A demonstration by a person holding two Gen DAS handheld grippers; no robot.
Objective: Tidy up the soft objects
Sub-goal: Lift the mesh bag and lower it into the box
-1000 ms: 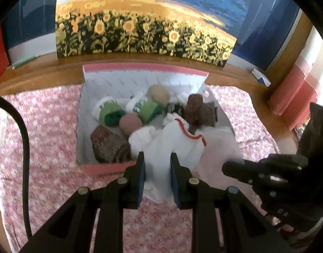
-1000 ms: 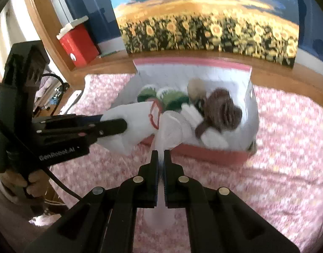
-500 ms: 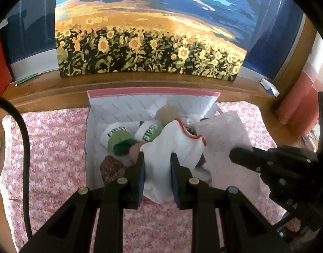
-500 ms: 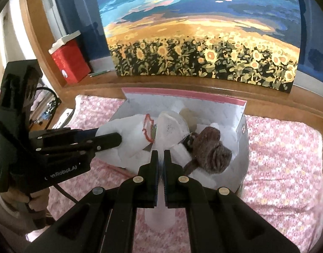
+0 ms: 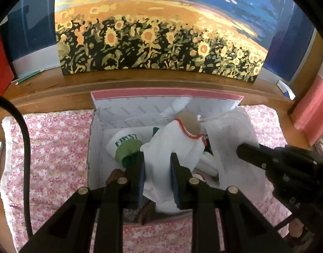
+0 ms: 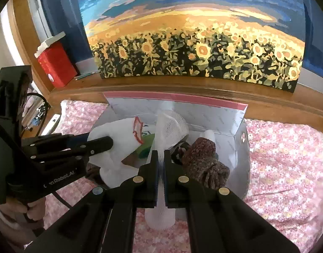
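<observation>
A white box with a pink rim [image 5: 165, 95] [image 6: 174, 98] stands on the pink flowered cloth and holds several rolled socks. My left gripper [image 5: 156, 158] is shut on a white sock with a red-trimmed opening [image 5: 174, 145] and holds it over the box; it also shows in the right wrist view [image 6: 119, 135]. My right gripper [image 6: 159, 158] is shut on a pale mesh sock [image 6: 170, 126], held over the box beside the first; it also shows in the left wrist view [image 5: 231, 139]. A green and white roll [image 5: 124, 145], a tan roll [image 5: 189, 124] and brown knitted rolls [image 6: 203, 158] lie inside.
A sunflower painting [image 5: 157, 35] leans on the wooden ledge [image 5: 140, 84] right behind the box. A red container [image 6: 56, 63] stands on the ledge at the left. The pink flowered cloth [image 6: 288, 158] spreads on both sides of the box.
Both grippers have moved forward and up with their socks, from the box's near edge to over its inside. Both stay shut.
</observation>
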